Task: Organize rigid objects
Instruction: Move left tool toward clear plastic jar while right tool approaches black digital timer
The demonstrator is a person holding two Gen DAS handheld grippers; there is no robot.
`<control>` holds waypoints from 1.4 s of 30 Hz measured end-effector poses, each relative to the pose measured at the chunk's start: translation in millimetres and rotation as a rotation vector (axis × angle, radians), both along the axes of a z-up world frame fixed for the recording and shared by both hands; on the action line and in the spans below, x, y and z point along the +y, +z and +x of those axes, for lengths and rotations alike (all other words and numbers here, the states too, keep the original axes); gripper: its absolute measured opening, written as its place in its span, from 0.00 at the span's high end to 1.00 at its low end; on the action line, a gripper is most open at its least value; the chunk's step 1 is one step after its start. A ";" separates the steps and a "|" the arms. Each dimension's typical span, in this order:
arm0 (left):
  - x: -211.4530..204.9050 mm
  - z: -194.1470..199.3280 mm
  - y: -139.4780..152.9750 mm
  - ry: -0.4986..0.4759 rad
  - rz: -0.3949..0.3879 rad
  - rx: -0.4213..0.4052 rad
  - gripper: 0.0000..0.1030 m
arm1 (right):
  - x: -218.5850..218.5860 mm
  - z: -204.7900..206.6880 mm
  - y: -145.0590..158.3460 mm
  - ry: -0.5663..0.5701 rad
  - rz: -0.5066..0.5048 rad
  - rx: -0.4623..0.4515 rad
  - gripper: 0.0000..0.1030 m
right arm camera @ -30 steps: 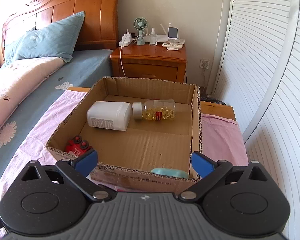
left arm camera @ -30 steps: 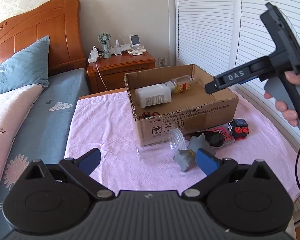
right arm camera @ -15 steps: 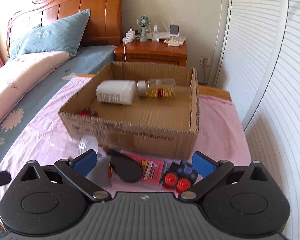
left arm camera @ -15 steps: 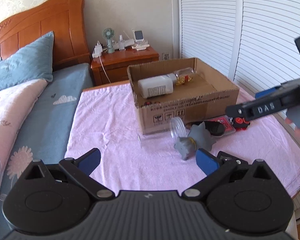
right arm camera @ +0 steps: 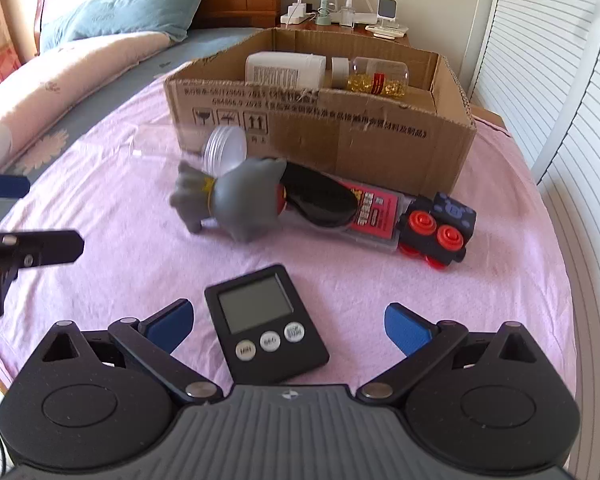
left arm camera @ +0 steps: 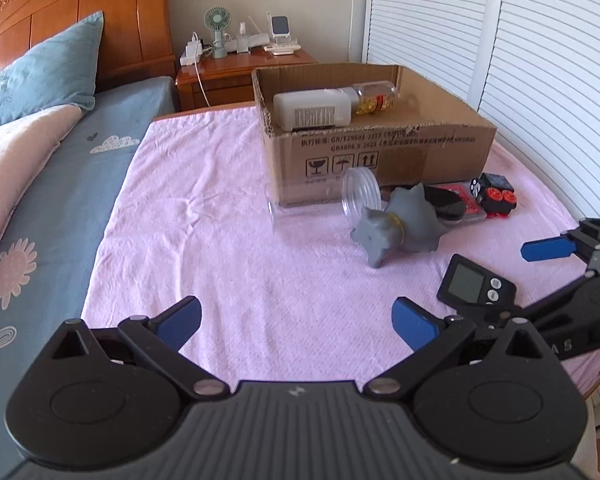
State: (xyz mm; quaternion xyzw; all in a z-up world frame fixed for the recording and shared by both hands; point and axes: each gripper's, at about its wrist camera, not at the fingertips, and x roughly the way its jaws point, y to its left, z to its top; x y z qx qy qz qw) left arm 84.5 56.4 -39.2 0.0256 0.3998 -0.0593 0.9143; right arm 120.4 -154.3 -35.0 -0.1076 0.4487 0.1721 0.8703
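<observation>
A cardboard box (left arm camera: 384, 148) (right arm camera: 340, 132) stands on the pink cloth and holds a white bottle (left arm camera: 312, 109) (right arm camera: 286, 70) and a clear capsule bottle (left arm camera: 376, 98) (right arm camera: 376, 77). In front of it lie a clear jar (left arm camera: 320, 196) (right arm camera: 216, 146), a grey toy (left arm camera: 396, 228) (right arm camera: 232, 200), a black oval object (right arm camera: 320, 196), a red packet (right arm camera: 374, 212) and a black toy train (left arm camera: 496, 196) (right arm camera: 436, 228). A black digital timer (right arm camera: 266, 324) (left arm camera: 476, 286) lies between the open fingers of my right gripper (right arm camera: 288, 324). My left gripper (left arm camera: 296, 320) is open and empty over bare cloth.
A bed with a blue pillow (left arm camera: 36, 76) lies to the left. A wooden nightstand (left arm camera: 244, 68) with a small fan stands behind the box. White louvred doors (left arm camera: 520, 40) run along the right. The table's front right edge (left arm camera: 592, 384) is close to the right gripper.
Both grippers have pulled back and dropped lower. The right gripper has come down from over the box to the front of the table, so the timer now lies between its fingers.
</observation>
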 end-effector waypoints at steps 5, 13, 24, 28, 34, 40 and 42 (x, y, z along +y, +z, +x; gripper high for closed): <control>2.8 5.3 -10.3 0.007 -0.025 0.030 0.02 | -6.3 -6.7 -7.7 -0.017 -0.063 -0.028 0.00; -0.7 11.8 -24.3 -0.006 -0.025 0.065 0.02 | -47.6 -2.1 -9.5 -0.147 -0.030 -0.007 0.00; 3.3 11.3 -42.6 0.017 -0.005 0.105 0.01 | -26.1 -1.7 -11.2 -0.088 0.014 0.023 0.00; 5.3 8.2 -43.5 0.018 -0.007 0.082 0.01 | -2.0 5.0 -14.3 -0.047 -0.002 0.002 0.00; 7.9 13.0 -41.1 0.011 -0.015 0.087 0.01 | 3.5 17.2 -17.2 -0.084 0.005 -0.028 0.00; 11.0 31.3 -14.3 0.003 -0.083 0.022 0.01 | -22.5 21.8 -18.2 -0.194 0.009 -0.053 0.00; 8.0 43.2 -5.0 -0.001 -0.097 -0.005 0.01 | -26.2 21.8 -18.3 -0.200 0.010 -0.054 0.00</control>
